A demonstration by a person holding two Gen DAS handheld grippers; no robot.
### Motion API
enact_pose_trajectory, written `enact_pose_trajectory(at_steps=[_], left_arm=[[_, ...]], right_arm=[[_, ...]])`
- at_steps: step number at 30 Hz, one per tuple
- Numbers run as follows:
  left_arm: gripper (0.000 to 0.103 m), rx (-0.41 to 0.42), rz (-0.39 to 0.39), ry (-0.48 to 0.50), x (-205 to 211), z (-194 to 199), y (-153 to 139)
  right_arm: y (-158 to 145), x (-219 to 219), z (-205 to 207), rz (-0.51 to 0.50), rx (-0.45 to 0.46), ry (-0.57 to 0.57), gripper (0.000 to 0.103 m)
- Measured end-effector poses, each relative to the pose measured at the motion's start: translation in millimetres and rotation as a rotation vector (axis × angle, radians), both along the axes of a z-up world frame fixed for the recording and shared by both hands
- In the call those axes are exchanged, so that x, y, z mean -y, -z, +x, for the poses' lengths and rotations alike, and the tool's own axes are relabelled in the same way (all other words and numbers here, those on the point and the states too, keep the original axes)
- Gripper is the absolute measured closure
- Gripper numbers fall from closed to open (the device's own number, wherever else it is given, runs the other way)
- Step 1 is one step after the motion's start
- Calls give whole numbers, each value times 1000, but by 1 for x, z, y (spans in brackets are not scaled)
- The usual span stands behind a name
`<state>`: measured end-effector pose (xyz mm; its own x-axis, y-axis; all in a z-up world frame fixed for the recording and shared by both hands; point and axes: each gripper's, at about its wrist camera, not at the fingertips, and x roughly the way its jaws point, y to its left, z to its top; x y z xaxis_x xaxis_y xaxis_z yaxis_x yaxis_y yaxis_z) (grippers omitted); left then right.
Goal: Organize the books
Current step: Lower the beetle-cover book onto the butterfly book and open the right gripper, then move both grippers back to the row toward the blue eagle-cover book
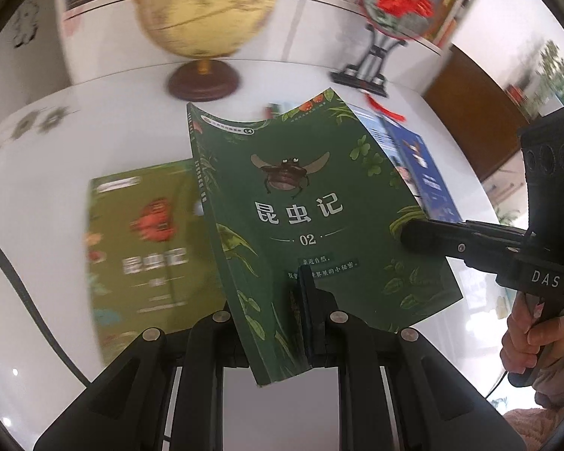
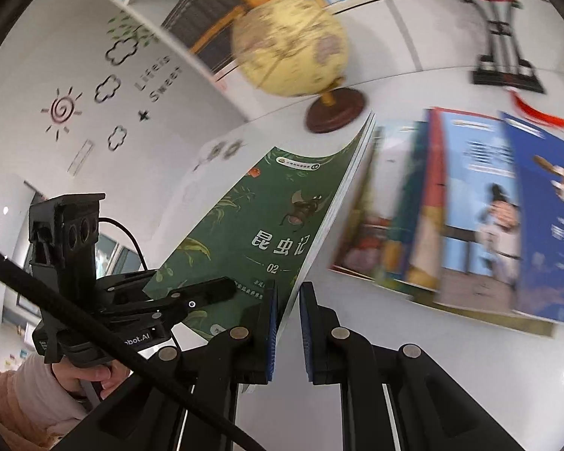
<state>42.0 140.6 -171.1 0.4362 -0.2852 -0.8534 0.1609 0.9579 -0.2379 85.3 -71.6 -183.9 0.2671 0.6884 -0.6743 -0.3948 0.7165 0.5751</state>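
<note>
Both grippers are clamped on one dark green book (image 1: pixel 312 225), the beetle-cover volume marked 02. My left gripper (image 1: pixel 306 300) pinches its bottom edge, pads together on the cover and pages; my right gripper (image 2: pixel 285 323) bites the fore-edge at the lower corner, and in the left view its finger lies on the cover at about 3 o'clock. The book hangs tilted above the white table (image 1: pixel 37 206), clear of the surface.

Outward from there, at 9 o'clock in the left view, an olive-green book (image 1: pixel 146 240) of the same series lies flat. At 2 o'clock sits a loose spread of blue-covered books (image 2: pixel 470 206), overlapping (how many, I cannot tell through the blur). Farther off stand a globe (image 1: pixel 203 11) and a round fan on a stand (image 1: pixel 398 3), with shelved books behind.

I judge the work early: one book in hand, the others unsorted on the table, no neat stack visible yet.
</note>
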Motion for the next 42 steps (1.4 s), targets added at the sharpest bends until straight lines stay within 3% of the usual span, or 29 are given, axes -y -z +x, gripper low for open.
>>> enact_pose_trajectory(at_steps=[12, 24, 30, 33, 36, 38, 39, 42], left_arm=[[89, -13, -4, -119, -84, -11, 32], [88, -91, -55, -134, -107, 1, 67], [72, -144, -3, -136, -107, 2, 80], [67, -197, 31, -184, -115, 4, 87], [63, -225, 43, -255, -129, 1, 90], [63, -236, 45, -270, -136, -3, 90], [63, -239, 55, -278, -138, -4, 91], [63, -256, 78, -346, -150, -10, 92]], right_arm=[[24, -117, 11, -53, 2, -128, 91], [64, -145, 18, -139, -37, -104, 91], [88, -141, 24, -161, -113, -39, 88], [98, -145, 27, -169, -167, -59, 87], [102, -148, 28, -212, -189, -71, 75], [104, -146, 30, -169, -221, -66, 54], [103, -145, 31, -169, -222, -56, 49], [100, -136, 35, -168, -242, -23, 46]])
